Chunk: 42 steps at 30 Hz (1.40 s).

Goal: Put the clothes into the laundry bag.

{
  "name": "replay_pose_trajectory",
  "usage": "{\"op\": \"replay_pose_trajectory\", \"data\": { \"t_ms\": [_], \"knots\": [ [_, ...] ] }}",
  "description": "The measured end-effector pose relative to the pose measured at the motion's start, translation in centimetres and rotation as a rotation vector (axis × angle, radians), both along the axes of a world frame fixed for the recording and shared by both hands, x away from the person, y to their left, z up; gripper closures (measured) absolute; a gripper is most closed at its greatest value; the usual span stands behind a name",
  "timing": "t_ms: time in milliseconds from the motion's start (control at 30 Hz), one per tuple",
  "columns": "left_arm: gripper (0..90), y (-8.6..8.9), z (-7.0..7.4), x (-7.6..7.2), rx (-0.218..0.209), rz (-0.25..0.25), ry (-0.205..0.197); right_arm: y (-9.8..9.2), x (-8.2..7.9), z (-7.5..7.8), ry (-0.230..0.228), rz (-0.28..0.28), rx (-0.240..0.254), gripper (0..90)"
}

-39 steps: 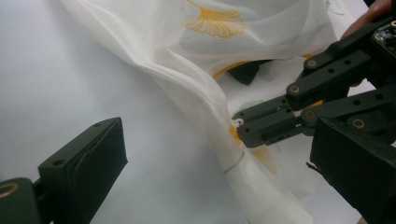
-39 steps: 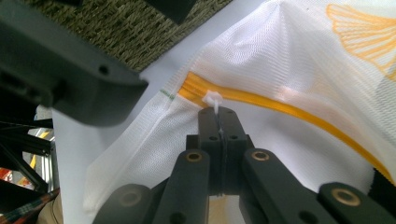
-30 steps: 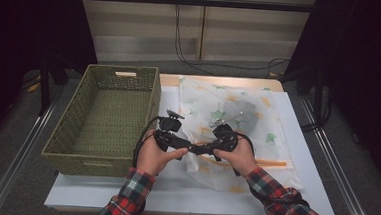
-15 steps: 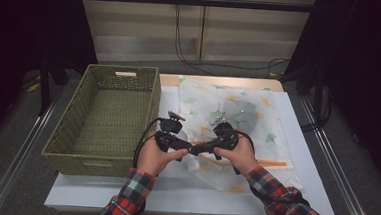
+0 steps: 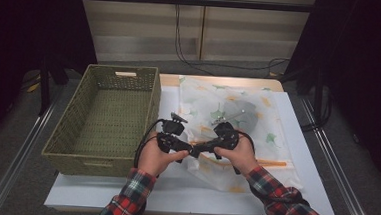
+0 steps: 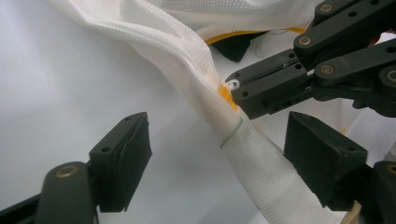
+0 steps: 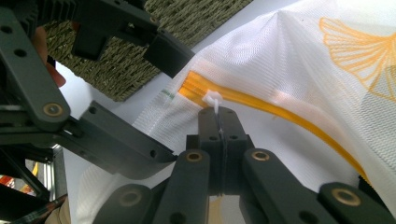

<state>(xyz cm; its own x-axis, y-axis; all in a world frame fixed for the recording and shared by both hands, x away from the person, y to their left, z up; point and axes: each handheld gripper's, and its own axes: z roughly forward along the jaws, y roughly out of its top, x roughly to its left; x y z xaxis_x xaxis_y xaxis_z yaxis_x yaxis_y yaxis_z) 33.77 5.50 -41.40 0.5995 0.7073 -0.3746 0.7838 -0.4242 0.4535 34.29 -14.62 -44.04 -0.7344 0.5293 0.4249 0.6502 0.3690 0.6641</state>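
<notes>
1. Beside the green woven basket, on the white table, lies the white mesh laundry bag (orange zipper).
2. My right gripper pinches its white zipper pull.
3. My left gripper has been closing, jaws apart around the bag's edge.

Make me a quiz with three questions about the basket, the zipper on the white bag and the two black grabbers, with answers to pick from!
1. Where is the woven basket on the table?
A. At its left side
B. At its right side
C. On top of the mesh bag

2. What colour is the zipper on the mesh bag?
A. Blue
B. Orange
C. Black

3. What is the right gripper doing?
A. Hanging open above the basket
B. Lying on the table
C. Pinching the white zipper pull

Answers: 1 A, the high view shows the basket left of the bag. 2 B, an orange strip runs along the white mesh. 3 C, its jaws are shut with the pull sticking out between them.
</notes>
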Motion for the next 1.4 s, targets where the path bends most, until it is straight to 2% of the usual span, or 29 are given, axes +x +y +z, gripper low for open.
{"op": "replay_pose_trajectory", "data": {
  "t_ms": [67,233,367,433,700,933,1100,1267,1333,1400],
  "knots": [
    [27.7,-0.11,-0.01,-0.09,0.007,-0.005,-0.008,-0.04,0.03,0.0,-0.002,-0.002,-0.003,90.0],
    [40.1,-0.01,0.02,-0.09,0.016,-0.02,-0.002,-0.1,0.07,0.01,0.0,-0.001,0.002,90.0],
    [44.0,0.11,0.08,-0.04,0.015,-0.019,-0.012,-0.15,0.03,0.03,0.007,-0.006,0.002,90.0],
    [49.3,0.2,0.03,0.04,0.01,-0.022,0.0,-0.2,0.05,0.02,0.007,-0.004,-0.001,90.0],
    [54.7,0.05,0.12,0.03,0.027,-0.003,-0.005,-0.4,0.02,0.07,0.003,-0.003,0.007,90.0],
    [73.3,0.05,0.25,0.06,0.011,0.007,0.003,-0.41,0.03,0.11,0.009,0.001,0.011,90.0],
    [85.5,0.2,0.35,0.11,0.024,0.002,0.02,-0.25,0.05,0.07,0.017,0.001,0.016,90.0],
    [88.0,0.32,0.57,0.06,0.035,0.014,0.02,-0.15,0.15,0.02,0.036,0.008,0.024,90.0],
    [88.5,0.47,0.66,0.12,0.019,0.022,0.044,-0.07,0.2,0.02,0.041,0.01,0.028,90.0],
    [88.7,0.53,0.87,0.11,0.032,0.028,0.044,0.02,0.18,0.04,0.043,0.012,0.037,90.0]
  ]
}}
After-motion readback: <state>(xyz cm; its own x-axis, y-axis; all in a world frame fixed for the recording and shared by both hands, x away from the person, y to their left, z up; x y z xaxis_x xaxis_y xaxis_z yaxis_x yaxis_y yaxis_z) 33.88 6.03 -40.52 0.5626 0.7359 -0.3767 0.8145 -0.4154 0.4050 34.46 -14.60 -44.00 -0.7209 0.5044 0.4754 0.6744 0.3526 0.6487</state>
